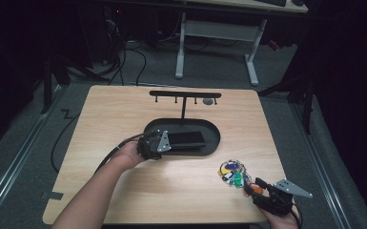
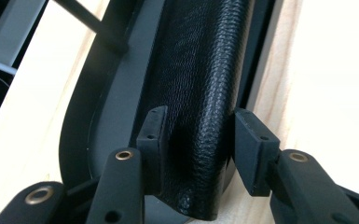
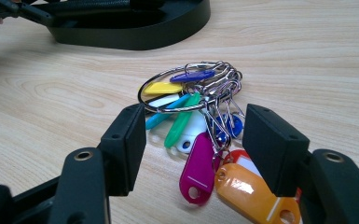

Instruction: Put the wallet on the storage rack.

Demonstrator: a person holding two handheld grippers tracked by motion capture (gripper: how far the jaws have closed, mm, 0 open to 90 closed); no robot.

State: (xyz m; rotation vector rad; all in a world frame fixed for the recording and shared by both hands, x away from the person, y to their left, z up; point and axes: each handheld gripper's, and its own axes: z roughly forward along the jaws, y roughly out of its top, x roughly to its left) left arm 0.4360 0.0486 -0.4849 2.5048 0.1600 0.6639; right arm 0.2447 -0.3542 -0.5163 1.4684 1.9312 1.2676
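Light wood-grain tabletop (image 1: 124,119), rounded corners, in a dim room. Grey carpet floor (image 1: 209,71) around it, dark cables (image 1: 124,57) trailing across at the far left, white legs of another desk (image 1: 181,47) beyond.

Black oval tray (image 1: 214,138) sits mid-tabletop; a thin post rises from its far side to a black hook bar (image 1: 185,94). Black pebbled-leather wallet (image 2: 205,84) lies lengthwise in the tray.

Left gripper (image 1: 153,145) at the tray's near-left end. Jaws stand either side of the wallet's end, parted: the right pad clear of the leather, the left pad just beside or touching it, cannot tell which. No squeeze visible.

Right gripper (image 1: 259,185) at the near-right corner of the tabletop, jaws apart and holding nothing. Bunch of coloured key tags (image 3: 191,116) on metal rings lies flat on the wood just ahead of it, the orange and magenta tags reaching in between the jaws, untouched.
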